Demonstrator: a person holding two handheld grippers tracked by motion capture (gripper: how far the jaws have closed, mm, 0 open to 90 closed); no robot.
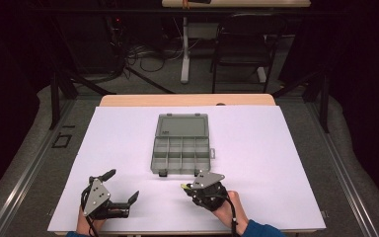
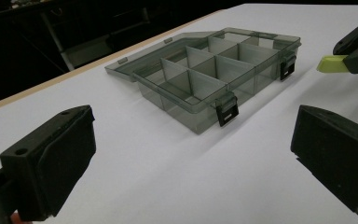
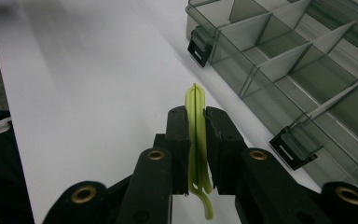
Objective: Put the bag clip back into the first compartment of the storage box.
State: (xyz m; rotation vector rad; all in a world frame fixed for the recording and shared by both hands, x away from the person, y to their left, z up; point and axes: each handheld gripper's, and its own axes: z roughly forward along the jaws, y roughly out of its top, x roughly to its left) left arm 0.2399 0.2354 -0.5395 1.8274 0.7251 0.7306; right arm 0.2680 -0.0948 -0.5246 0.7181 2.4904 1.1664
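The right hand-held gripper (image 3: 196, 140) is clenched on a thin yellow-green plastic piece (image 3: 196, 122), which stands on edge between the two black pads, its rounded tip poking out past them and a small hooked end hanging below. In the high view this right hand-held gripper (image 1: 185, 186) sits low over the white surface (image 1: 276, 163), just in front of the near edge of an open compartment box (image 1: 181, 154), with the piece's pale tip pointing left. The box is smoky grey and see-through, divided into a grid of cells, its lid (image 1: 182, 125) folded flat on the far side and two dark latches on the near wall. The cells look bare.

The left hand-held gripper (image 1: 123, 187) rests near the front left of the surface, well apart from the box, its jaws released and spread wide with nothing between them. The left gripper view looks across at the box (image 2: 205, 79), with the yellow-green piece (image 2: 332, 64) and the other gripper's jaws at the upper right.
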